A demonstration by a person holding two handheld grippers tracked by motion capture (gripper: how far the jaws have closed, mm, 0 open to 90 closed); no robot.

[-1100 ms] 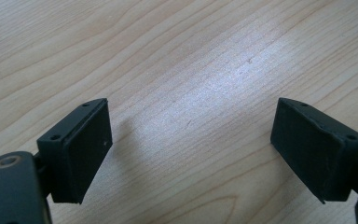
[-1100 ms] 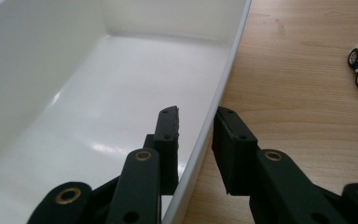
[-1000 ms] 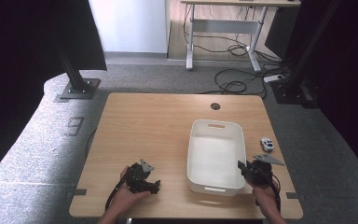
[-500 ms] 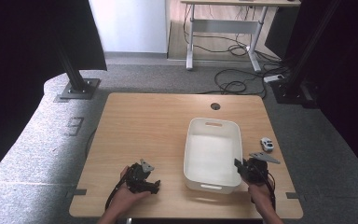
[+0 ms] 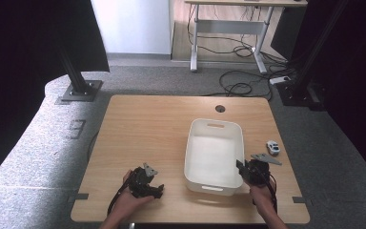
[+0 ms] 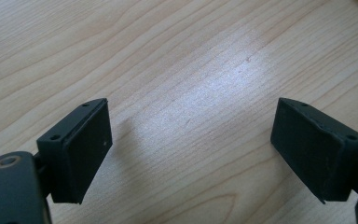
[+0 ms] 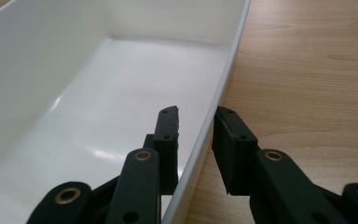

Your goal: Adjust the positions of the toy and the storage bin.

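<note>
A white plastic tray [image 5: 217, 123] stands on the right half of the wooden table [image 5: 147, 129], with nothing inside it. My right gripper [image 5: 241, 168] is at the tray's near right side. In the right gripper view its jaws [image 7: 196, 112] straddle the tray [image 7: 98, 84] wall, one pad inside and one outside, shut on the rim. My left gripper [image 5: 157, 188] rests low over the table near the front edge, left of the tray. In its own view the left gripper [image 6: 191, 105] stands wide open over bare wood [image 6: 168, 46], holding nothing.
A small white and blue object [image 5: 272, 148] lies on the table just right of the tray. A round cable hole [image 5: 220, 109] sits near the table's far edge. Black stands and cables are on the floor beyond the table.
My right gripper has shifted slightly left, from just beside the tray onto its right rim. The left gripper has stayed where it was.
</note>
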